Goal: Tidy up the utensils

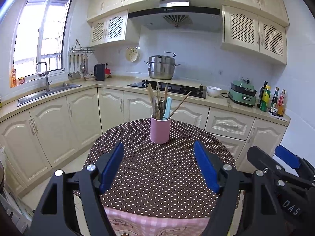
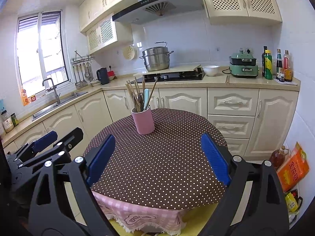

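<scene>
— How did the two tools stand?

— The left gripper (image 1: 158, 167), black with blue pads, was spread wide and held nothing; its fingers touched nothing. The right gripper (image 2: 158, 157) was the same, wide apart and empty. Both hung over the near edge of the round table with the brown, white-dotted cloth (image 1: 157, 177).

— And the utensils?

— They stood in a pink cylindrical cup (image 1: 160, 130) on the far half of the table, well apart from both grippers. In the cup were wooden chopsticks (image 1: 152, 98), some dark metal pieces and one light blue handle (image 1: 168, 107). One long stick (image 1: 180, 104) leaned to the right.

— What was behind the cup?

— A cream counter with a black stove (image 1: 167, 87) and a steel steamer pot (image 1: 161, 66). Left of the cup was a steel sink (image 1: 49, 92) under a window; right of it, a white bowl (image 1: 213, 90), a green electric cooker (image 1: 243, 94) and bottles (image 1: 272, 102).
</scene>
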The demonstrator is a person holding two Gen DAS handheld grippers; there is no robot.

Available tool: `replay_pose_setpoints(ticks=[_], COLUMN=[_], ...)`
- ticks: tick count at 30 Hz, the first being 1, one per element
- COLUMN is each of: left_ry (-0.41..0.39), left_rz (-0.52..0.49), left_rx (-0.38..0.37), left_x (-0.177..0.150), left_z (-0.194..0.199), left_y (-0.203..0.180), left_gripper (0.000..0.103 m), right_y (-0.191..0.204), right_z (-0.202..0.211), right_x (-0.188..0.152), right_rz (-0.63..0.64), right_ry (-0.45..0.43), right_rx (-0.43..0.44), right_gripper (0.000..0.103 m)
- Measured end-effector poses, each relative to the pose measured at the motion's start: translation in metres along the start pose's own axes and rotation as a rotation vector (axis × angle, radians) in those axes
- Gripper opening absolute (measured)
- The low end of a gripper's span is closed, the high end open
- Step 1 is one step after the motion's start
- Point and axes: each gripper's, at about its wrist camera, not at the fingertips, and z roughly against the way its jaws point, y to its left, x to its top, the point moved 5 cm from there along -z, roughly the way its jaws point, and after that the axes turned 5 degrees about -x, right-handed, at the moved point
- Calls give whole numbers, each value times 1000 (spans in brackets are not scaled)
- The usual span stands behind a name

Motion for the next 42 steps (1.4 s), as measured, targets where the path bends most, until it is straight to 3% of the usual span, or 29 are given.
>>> replay_pose_setpoints(ticks=[11, 42], left_ry=[34, 43], left_rz=[12, 19], left_rx=[-5, -40], left_x=[-3, -5], left_z=[-9, -8], left_y=[1, -4], left_gripper=[73, 73], right_y=[0, -4], right_z=[-7, -3], right_x=[-6, -6], right_rz=[-4, -20], right_ry=[44, 52], right_rx=[4, 3], right_gripper=[88, 88])
